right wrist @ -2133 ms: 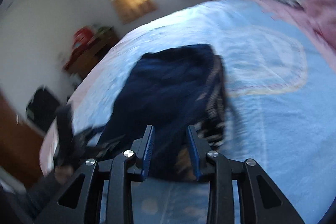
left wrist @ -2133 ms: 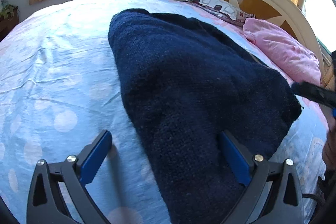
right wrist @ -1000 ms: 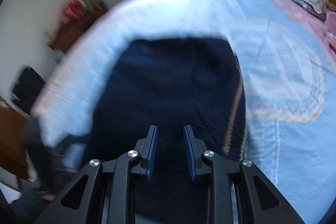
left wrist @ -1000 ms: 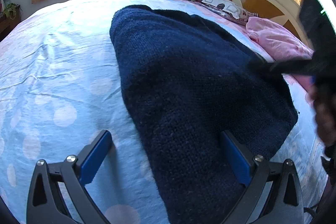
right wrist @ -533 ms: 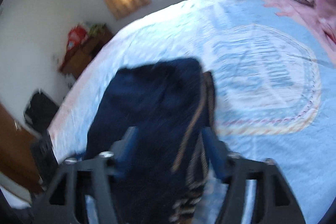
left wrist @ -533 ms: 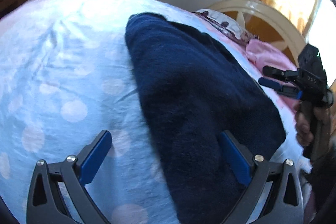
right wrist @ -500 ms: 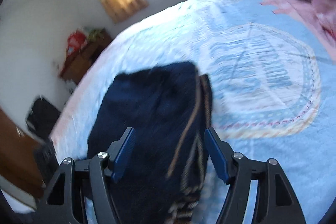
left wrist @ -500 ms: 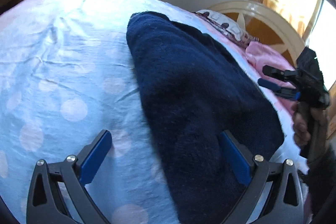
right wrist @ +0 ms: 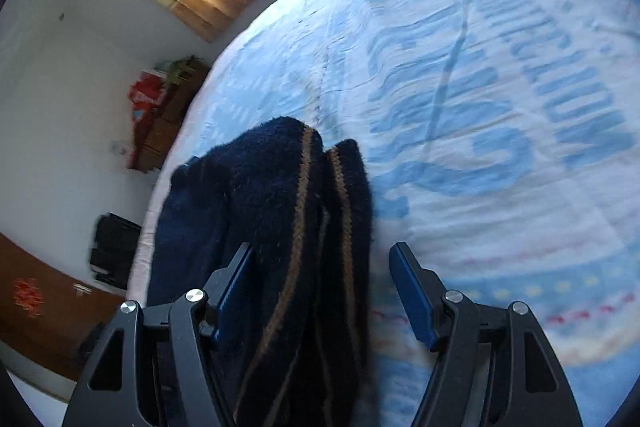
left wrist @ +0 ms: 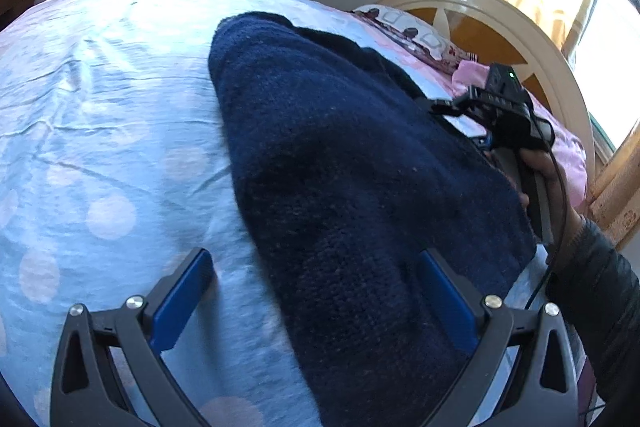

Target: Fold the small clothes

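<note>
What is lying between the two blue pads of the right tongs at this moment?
In the right wrist view, the striped edge of the navy knit garment lies between the pads of the right tongs, which stand open.

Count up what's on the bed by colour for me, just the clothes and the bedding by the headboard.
Navy blue: 1, the knitted sweater
Pink: 1, the pillow by the headboard
Patterned white: 1, the pillow behind it
Total: 3
</note>
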### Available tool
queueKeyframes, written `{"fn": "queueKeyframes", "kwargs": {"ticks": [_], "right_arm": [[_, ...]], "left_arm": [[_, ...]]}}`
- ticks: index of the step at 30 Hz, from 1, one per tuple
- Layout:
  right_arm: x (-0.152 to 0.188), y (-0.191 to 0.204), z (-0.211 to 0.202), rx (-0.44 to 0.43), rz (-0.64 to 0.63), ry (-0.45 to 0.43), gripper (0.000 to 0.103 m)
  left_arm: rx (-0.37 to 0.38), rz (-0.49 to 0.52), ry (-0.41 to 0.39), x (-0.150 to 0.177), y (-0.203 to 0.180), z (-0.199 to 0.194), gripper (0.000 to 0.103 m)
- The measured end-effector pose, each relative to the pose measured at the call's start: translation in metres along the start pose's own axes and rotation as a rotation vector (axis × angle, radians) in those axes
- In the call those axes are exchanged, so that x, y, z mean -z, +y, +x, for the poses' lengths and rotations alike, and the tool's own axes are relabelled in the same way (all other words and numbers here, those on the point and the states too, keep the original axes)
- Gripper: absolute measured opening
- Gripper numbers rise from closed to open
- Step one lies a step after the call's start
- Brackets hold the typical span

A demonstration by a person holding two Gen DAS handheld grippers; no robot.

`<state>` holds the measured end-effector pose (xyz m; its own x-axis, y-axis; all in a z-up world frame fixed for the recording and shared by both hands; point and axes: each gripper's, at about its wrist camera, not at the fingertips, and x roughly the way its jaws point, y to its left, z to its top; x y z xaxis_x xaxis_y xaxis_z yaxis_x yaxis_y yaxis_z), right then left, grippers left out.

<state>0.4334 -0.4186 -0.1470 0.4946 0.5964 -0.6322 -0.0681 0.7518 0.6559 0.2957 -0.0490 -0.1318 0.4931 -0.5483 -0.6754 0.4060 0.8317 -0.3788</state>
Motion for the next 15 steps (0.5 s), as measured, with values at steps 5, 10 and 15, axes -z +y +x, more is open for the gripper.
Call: {"fn": "queueKeyframes", "kwargs": {"ticks": [5,10,15], "right_arm": [[-0.01,-0.001,0.009,-0.031,-0.022,0.011,0.069],[-0.02,0.001,0.022,-0.061,-0.039,0.023,0.069],[-0.03,0.003,0.034,-0.1,-0.045,0.038,0.069]], "left_arm": [[-0.005,0.012,0.011,-0.003,-0.004,0.005,0.103],[0.01,0.001,0.022,-0.006,-0.005,0.01,0.103],[-0.006,0.004,0.017,-0.007,-0.008,0.011,0.103]]}}
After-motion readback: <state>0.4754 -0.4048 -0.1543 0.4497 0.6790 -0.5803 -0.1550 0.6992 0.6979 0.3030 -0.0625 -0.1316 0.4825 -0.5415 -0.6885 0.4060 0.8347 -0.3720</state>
